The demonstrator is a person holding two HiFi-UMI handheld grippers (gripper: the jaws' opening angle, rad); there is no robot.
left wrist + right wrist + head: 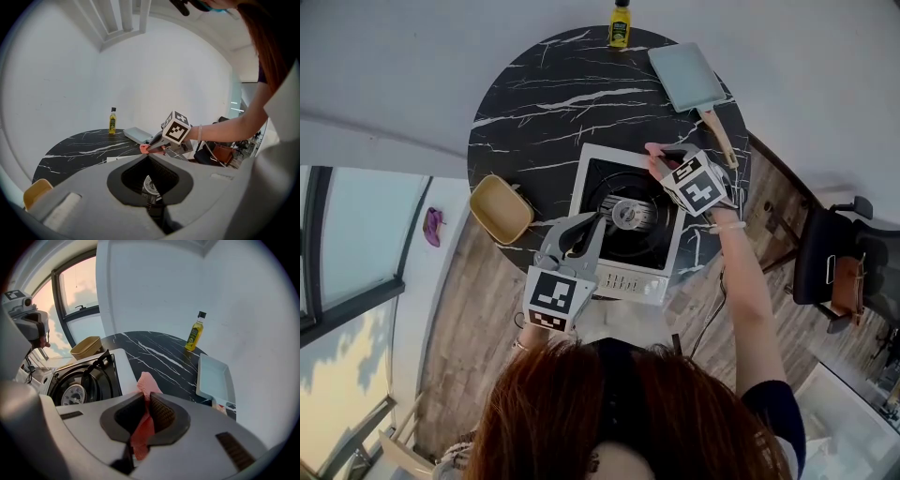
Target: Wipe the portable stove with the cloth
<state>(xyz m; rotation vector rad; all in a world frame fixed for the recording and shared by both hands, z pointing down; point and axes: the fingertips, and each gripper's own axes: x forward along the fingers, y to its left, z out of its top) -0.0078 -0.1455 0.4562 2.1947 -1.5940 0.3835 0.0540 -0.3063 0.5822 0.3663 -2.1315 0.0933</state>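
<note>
The portable stove (673, 251) is white with a black top and a round burner (630, 214), and it sits at the near side of the round black marble table (525, 103). My right gripper (659, 157) is shut on a pink cloth (146, 383) and hovers at the stove's far right corner (119, 366). The cloth (653, 150) pokes out past its fingertips. My left gripper (588, 223) is shut with nothing in it, over the stove's front left part. Through its jaws the burner (149, 183) shows below.
A yellow bottle (620, 23) stands at the table's far edge. A grey-blue square pan (687, 75) with a wooden handle lies at the far right. A beige container (500, 208) sits left of the stove. A black chair (825, 267) stands to the right, windows to the left.
</note>
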